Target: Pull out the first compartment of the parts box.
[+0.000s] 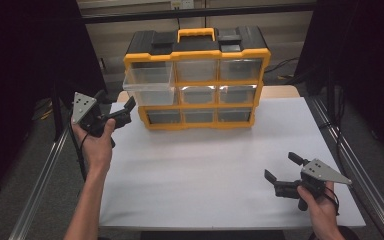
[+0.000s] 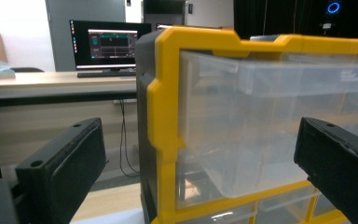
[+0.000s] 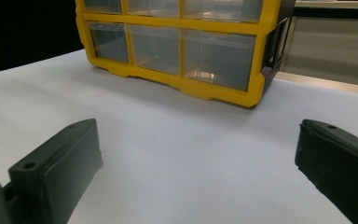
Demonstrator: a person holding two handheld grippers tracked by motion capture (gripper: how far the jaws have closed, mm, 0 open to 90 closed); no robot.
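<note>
The clear drawer (image 1: 148, 85) bears no legible writing; left gripper (image 1: 128, 111) and right gripper (image 1: 282, 167) gape empty.

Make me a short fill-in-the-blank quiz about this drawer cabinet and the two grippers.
1. The organizer has a yellow frame and ____ rows of drawers.
2. The pulled-out drawer sits in the ____ column, seen from above.
3. The left gripper, beside it, has its jaws ____.
4. The right gripper holds ____.

Missing words: three; left; open; nothing
</note>
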